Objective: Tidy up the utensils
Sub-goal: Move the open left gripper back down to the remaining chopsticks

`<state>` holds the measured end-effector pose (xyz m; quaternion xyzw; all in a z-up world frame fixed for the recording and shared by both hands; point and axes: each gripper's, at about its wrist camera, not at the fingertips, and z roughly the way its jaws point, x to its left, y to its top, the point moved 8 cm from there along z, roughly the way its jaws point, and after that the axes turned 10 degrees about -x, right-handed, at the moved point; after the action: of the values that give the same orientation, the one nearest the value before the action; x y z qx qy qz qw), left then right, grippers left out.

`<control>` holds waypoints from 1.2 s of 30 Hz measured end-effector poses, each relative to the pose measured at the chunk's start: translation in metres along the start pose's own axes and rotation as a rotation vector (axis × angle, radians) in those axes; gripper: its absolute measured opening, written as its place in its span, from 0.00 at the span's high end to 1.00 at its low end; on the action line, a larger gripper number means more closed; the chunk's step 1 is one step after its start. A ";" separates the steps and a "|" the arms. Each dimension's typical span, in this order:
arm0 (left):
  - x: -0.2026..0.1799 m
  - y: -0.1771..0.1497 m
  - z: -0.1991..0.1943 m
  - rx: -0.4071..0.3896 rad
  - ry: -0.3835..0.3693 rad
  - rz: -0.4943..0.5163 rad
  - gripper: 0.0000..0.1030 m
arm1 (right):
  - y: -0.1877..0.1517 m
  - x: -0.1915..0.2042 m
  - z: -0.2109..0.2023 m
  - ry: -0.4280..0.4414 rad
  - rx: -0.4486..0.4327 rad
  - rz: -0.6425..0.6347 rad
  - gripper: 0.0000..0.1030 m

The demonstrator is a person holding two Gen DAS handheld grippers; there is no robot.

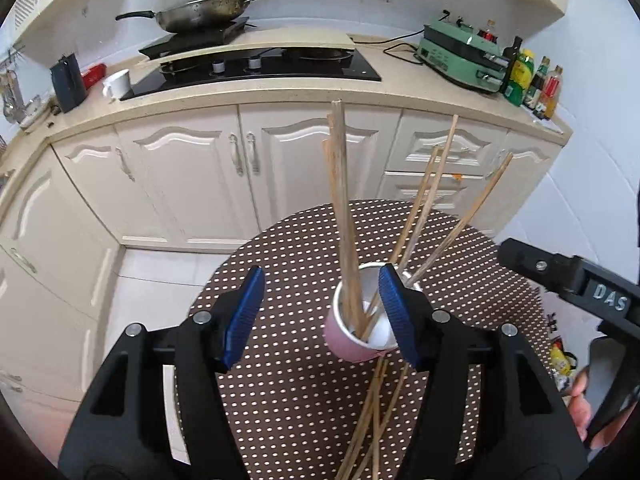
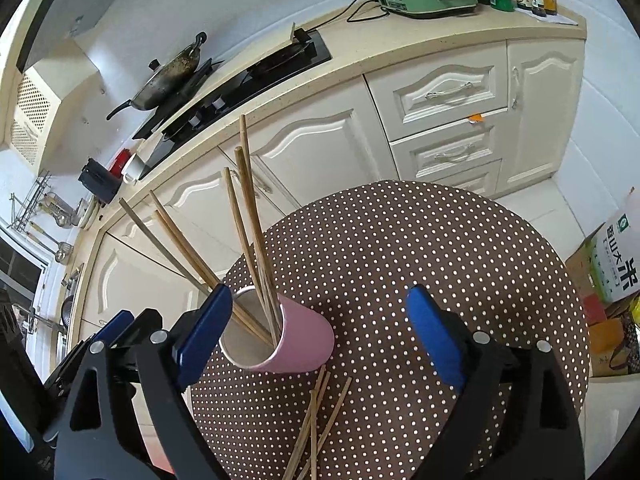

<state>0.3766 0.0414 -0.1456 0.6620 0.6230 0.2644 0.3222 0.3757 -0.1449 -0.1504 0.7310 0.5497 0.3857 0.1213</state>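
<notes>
The left claw [image 1: 322, 314] is held spread, nothing pinched between its blue pads; its right pad [image 1: 396, 312] is seen overlapping the rim of the pink cup [image 1: 344, 342], though contact cannot be told. The right claw [image 2: 320, 334] is likewise held spread and empty; in the right wrist view the cup [image 2: 298, 344] is framed between its pads, nearer the left pad [image 2: 204, 330].

The cup is set on the dotted counter [image 1: 288, 256], and chopsticks [image 1: 344, 216] are stood in it, leaning apart: several toward one side, the rest fanned to the other. More chopsticks [image 1: 374, 416] are left lying crossed on the counter just beside the cup's base, toward the cameras; in the right wrist view the same loose ones [image 2: 316, 424] are seen touching one another below the cup.

At the right edge of the left wrist view the other gripper's black body [image 1: 568, 276] is seen, with a hand [image 1: 582, 408] on it.

Beyond the dotted surface, cream cabinets [image 1: 192, 172] are seen under a worktop on which a black hob [image 1: 260, 66], a wok [image 1: 204, 10], a white mug [image 1: 118, 84], a green appliance [image 1: 460, 56] and bottles [image 1: 532, 78] are kept; a box with a rice bag [image 2: 612, 264] is seen on the floor at the right.
</notes>
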 end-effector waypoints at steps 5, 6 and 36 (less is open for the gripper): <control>0.000 -0.003 -0.008 -0.011 0.011 0.019 0.43 | -0.001 -0.002 -0.011 -0.001 -0.015 0.006 0.17; 0.000 -0.004 -0.009 -0.011 0.016 0.026 0.43 | -0.001 -0.003 -0.013 -0.003 -0.018 0.009 0.17; 0.000 -0.136 -0.010 0.280 -0.101 0.120 0.33 | -0.119 -0.044 -0.015 -0.155 0.098 0.080 0.09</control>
<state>0.2801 0.0449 -0.2418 0.7489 0.5961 0.1600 0.2411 0.2760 -0.1447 -0.2311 0.7850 0.5273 0.3053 0.1121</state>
